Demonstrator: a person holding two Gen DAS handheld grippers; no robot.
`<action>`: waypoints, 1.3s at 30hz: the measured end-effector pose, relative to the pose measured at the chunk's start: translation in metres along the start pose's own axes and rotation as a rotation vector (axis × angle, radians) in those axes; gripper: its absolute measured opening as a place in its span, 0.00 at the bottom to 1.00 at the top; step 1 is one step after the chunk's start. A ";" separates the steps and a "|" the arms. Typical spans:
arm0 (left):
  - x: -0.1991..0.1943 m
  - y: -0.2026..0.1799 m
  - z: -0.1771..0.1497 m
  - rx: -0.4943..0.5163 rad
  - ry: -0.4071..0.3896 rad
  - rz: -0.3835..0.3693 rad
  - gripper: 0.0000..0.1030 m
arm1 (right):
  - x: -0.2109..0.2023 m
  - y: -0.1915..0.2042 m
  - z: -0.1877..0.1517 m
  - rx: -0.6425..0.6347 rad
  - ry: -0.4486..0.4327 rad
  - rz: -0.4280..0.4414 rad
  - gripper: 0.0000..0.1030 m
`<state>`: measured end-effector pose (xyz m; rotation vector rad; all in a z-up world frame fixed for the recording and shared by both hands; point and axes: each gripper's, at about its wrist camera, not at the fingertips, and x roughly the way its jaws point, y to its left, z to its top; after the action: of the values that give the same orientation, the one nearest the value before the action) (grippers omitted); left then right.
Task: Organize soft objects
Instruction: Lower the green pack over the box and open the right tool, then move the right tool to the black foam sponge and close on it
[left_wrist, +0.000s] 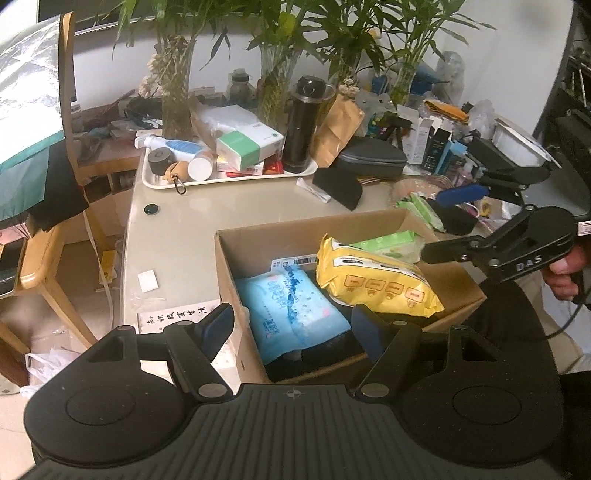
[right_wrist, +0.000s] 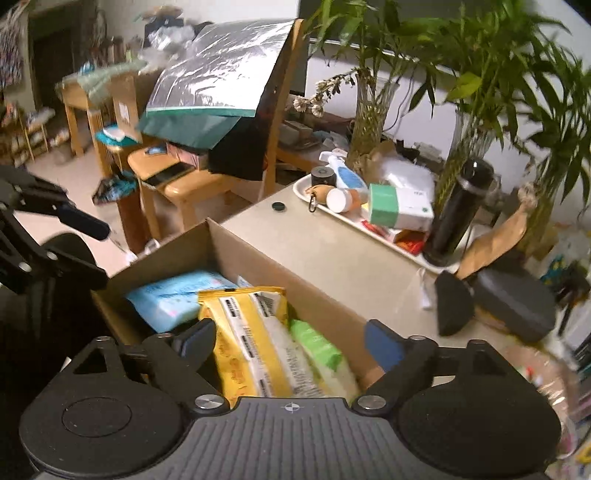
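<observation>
A cardboard box stands on the beige table. In it lie a blue wipes pack, a yellow pack and a green pack. My left gripper is open and empty above the box's near edge, over the blue pack. My right gripper is open and empty above the yellow pack. It also shows in the left wrist view at the right of the box. More green packs lie on the table behind the box.
A white tray holds bottles, a green-white box and a black flask. Vases with plants stand behind. A black pouch and grey case lie by the box. A wooden chair stands left.
</observation>
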<state>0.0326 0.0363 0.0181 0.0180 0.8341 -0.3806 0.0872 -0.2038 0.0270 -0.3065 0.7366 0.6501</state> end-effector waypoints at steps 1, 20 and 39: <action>0.000 0.000 0.000 -0.001 0.001 0.002 0.68 | 0.001 -0.001 0.001 0.020 0.005 0.008 0.87; 0.018 0.006 0.009 -0.004 0.064 0.036 0.68 | 0.002 -0.029 -0.004 0.291 -0.001 0.036 1.00; 0.025 0.001 0.021 0.046 0.063 0.043 0.68 | 0.009 -0.027 -0.005 0.285 0.068 -0.079 1.00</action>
<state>0.0633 0.0259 0.0133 0.0907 0.8853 -0.3599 0.1069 -0.2236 0.0180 -0.0953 0.8669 0.4540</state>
